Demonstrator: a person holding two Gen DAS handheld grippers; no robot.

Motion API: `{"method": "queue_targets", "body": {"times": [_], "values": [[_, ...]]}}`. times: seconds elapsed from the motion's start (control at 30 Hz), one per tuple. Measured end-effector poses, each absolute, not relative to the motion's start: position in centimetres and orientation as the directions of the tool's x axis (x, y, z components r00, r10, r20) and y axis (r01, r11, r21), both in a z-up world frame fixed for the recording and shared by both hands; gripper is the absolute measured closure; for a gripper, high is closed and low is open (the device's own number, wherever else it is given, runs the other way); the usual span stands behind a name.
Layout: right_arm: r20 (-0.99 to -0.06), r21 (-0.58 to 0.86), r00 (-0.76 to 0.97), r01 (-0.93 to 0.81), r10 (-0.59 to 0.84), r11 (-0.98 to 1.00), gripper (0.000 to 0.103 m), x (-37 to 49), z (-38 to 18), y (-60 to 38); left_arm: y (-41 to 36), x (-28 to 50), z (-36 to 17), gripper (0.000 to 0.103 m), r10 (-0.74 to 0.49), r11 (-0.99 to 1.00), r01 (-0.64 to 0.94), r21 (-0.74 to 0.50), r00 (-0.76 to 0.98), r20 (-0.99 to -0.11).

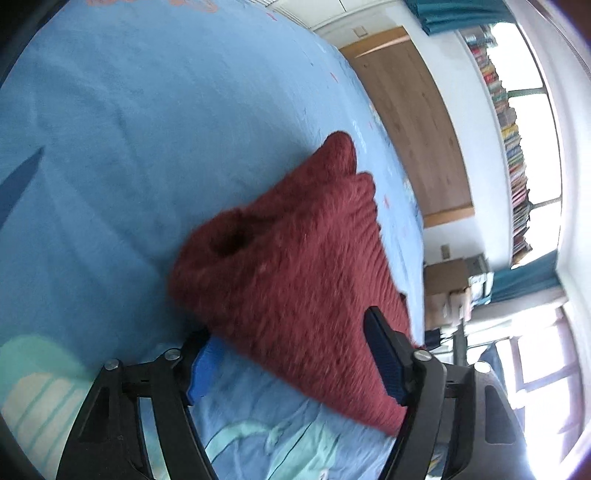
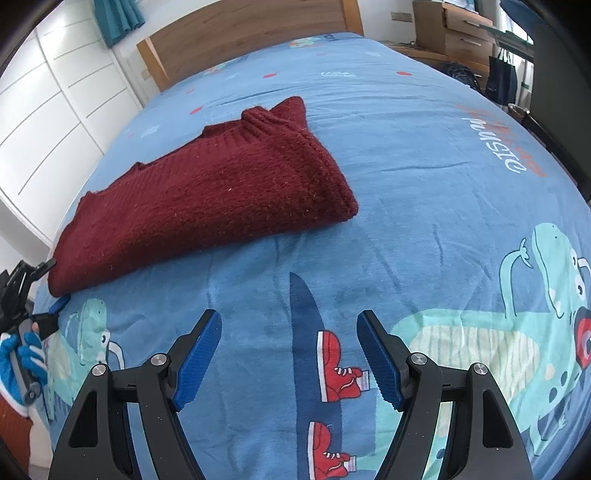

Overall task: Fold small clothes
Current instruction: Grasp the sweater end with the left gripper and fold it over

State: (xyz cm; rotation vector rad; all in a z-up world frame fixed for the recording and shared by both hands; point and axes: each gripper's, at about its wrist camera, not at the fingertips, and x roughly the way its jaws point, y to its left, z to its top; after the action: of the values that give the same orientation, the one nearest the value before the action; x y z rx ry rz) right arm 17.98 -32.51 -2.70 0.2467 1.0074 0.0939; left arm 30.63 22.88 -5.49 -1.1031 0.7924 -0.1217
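The dark red knitted sweater (image 2: 207, 192) lies partly folded on the blue bed cover (image 2: 424, 177), its long axis running from the collar end nearest the wooden headboard (image 2: 243, 33) down to the hem corner farthest from it. It looks soft, thick and limp, fairly light, likely to sag and bunch, so a doubled edge is the best hold. The left gripper (image 1: 295, 362) straddles that hem corner half open, pads seemingly not pinching yet; the right gripper (image 2: 288, 354) hangs wide open and empty, farther from the headboard.
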Motion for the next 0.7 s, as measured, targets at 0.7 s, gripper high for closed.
{"method": "queue_targets", "body": {"times": [0.7], "values": [[-0.789, 0.316, 0.571, 0.060, 0.227, 0.947, 0.026, 16.6, -2.2, -35.8, 23.5, 34.8, -3.0, 0.078, -0.410, 0.394, -0.325, -0.860, 0.775, -0.481]]}}
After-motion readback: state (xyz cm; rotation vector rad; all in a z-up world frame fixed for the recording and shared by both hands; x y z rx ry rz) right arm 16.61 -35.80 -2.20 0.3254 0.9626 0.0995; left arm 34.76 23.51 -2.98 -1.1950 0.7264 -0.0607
